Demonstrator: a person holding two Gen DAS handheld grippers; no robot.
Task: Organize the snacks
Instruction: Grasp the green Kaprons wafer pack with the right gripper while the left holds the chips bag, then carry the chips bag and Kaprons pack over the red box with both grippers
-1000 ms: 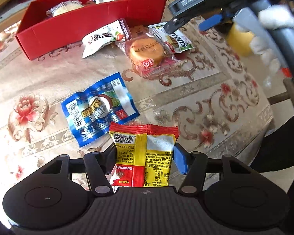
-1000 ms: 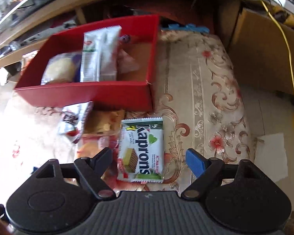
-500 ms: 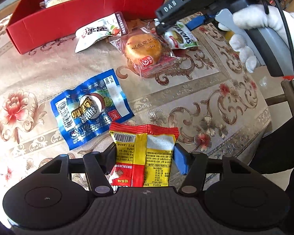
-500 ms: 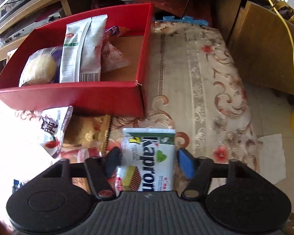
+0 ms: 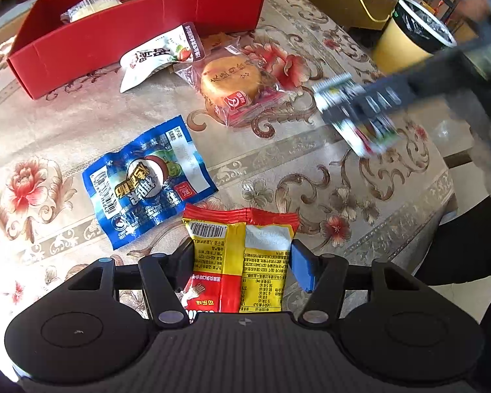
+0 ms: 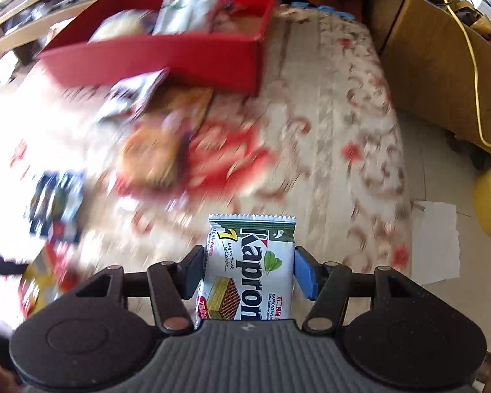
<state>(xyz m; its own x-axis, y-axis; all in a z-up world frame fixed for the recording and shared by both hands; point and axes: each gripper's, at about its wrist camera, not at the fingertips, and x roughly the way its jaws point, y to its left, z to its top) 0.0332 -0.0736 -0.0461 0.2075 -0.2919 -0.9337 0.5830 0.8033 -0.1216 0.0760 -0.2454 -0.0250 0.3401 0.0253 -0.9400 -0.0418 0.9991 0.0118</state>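
Observation:
My left gripper is shut on a red and yellow snack packet, low over the table's near edge. My right gripper is shut on a white and green Kaprons wafer packet, lifted above the table; it shows blurred in the left wrist view. The red box stands at the far side with several snacks inside. On the cloth lie a blue packet, a white pouch and a round cake in clear wrap.
The table has a floral cloth; its right edge drops to the floor. A yellow bin with a dark liner stands on the floor to the right. Wooden furniture with a yellow cable stands beyond the table.
My right gripper closed on the Kaprons packet, lifted it off the table and swung back to the right. My left gripper kept its hold on the red and yellow packet.

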